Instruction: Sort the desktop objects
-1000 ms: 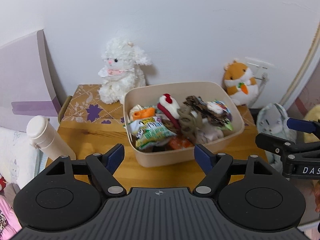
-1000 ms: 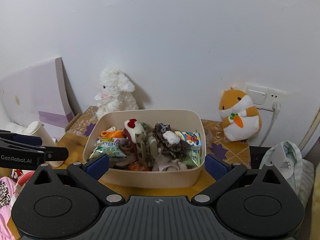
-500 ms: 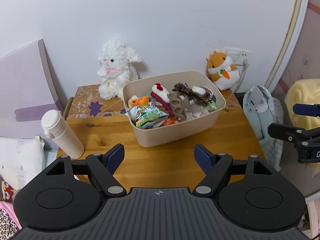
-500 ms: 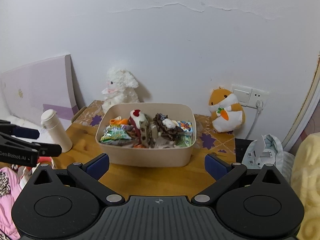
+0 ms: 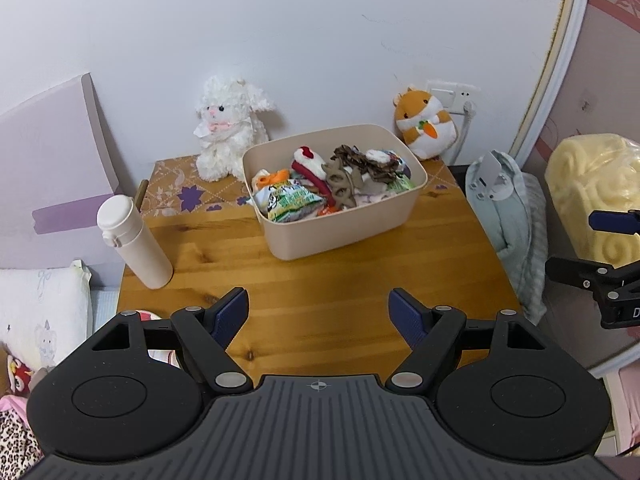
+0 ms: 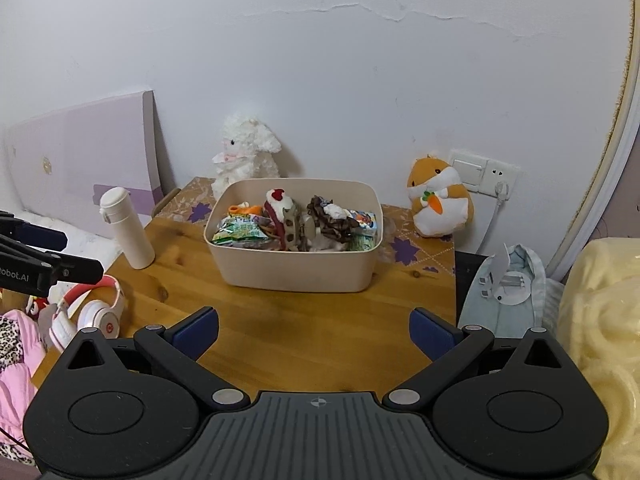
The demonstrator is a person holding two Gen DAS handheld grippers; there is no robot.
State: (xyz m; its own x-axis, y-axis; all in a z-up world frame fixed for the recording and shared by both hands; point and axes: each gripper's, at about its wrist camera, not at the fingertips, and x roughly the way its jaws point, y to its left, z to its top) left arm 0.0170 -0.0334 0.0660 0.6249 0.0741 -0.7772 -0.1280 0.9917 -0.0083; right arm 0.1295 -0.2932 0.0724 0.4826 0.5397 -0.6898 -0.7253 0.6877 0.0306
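Note:
A beige bin (image 5: 340, 224) (image 6: 296, 268) stands on the wooden table (image 5: 320, 280) (image 6: 320, 320), filled with snack packets, hair clips and small plush items. A white lamb plush (image 5: 230, 128) (image 6: 246, 156) sits behind it on the left, an orange hamster plush (image 5: 424, 122) (image 6: 438, 200) on the right. A white bottle (image 5: 134, 240) (image 6: 126, 232) stands upright at the table's left. My left gripper (image 5: 318, 312) hangs open over the table's near edge with nothing between its fingers. My right gripper (image 6: 314, 330) is open and empty too, well short of the bin.
White and pink headphones (image 6: 94, 312) lie off the table's left front corner. A pale purple board (image 5: 52, 168) leans at the left. A light blue cloth with a white bracket (image 6: 508, 284) and a yellow bundle (image 5: 592, 196) sit right of the table. A wall socket (image 6: 484, 170) holds a plug.
Both grippers have pulled back and risen away from the bin, which now looks smaller and farther. More of the table and its surroundings show. Both stay open.

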